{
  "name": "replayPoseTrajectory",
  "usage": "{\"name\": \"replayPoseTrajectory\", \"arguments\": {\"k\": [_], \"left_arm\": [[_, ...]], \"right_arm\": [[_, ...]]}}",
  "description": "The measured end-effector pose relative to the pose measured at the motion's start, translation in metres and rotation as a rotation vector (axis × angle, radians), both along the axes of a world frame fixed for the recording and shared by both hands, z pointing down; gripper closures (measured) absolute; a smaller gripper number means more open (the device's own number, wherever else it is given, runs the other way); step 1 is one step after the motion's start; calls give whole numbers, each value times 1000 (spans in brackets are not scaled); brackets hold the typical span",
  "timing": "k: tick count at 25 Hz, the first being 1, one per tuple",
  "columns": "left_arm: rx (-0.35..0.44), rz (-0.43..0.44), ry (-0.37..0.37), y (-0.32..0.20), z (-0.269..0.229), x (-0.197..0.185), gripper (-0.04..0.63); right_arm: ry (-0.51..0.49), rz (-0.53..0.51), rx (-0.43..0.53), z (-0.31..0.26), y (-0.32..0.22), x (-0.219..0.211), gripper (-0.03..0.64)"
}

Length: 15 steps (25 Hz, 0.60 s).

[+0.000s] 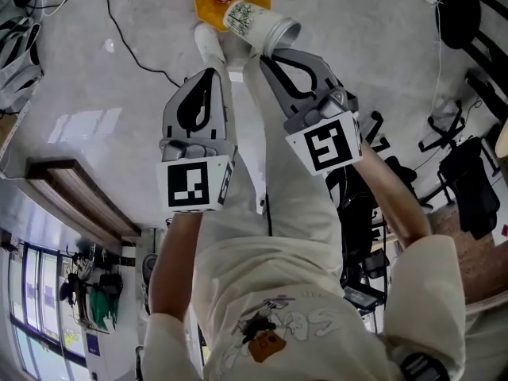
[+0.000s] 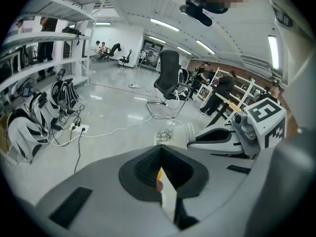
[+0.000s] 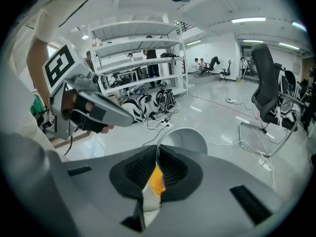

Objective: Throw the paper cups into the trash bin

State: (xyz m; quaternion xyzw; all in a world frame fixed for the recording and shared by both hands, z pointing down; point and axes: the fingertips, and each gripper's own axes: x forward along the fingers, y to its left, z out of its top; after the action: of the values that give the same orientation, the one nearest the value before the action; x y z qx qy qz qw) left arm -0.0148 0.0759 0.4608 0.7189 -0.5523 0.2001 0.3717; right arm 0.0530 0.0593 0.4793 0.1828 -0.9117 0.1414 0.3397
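A white printed paper cup (image 1: 255,22) hangs sideways just over the yellow trash bin (image 1: 203,3) on the floor. My right gripper (image 1: 267,54) is shut on the cup's rim. In the right gripper view the cup (image 3: 186,140) shows as a pale grey shell ahead of the jaws, its rim pinched between them. My left gripper (image 1: 211,73) hangs beside it to the left, shut with nothing in it, just above a white shoe (image 1: 209,44). The left gripper view shows the cup (image 2: 174,135) and the right gripper (image 2: 228,137) to the right.
A black cable (image 1: 131,42) runs over the grey floor left of the bin. A wooden table edge (image 1: 75,197) lies at the left, black chair parts (image 1: 468,30) at the right. An office chair (image 2: 168,78), shelves (image 2: 44,53) and bags (image 2: 29,122) stand around.
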Motion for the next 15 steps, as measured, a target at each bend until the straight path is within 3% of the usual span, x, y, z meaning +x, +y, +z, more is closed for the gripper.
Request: {"name": "replayPoseTrajectory", "arguments": {"k": [4,15], "left_arm": [[-51,-28,16,-1,43,-4,591],[-92,-77,40,-21,133,-4,591]], "right_arm": [[4,23,-54,30,1,-11,592],[19,61,-88,110,-13,-22,592]]}}
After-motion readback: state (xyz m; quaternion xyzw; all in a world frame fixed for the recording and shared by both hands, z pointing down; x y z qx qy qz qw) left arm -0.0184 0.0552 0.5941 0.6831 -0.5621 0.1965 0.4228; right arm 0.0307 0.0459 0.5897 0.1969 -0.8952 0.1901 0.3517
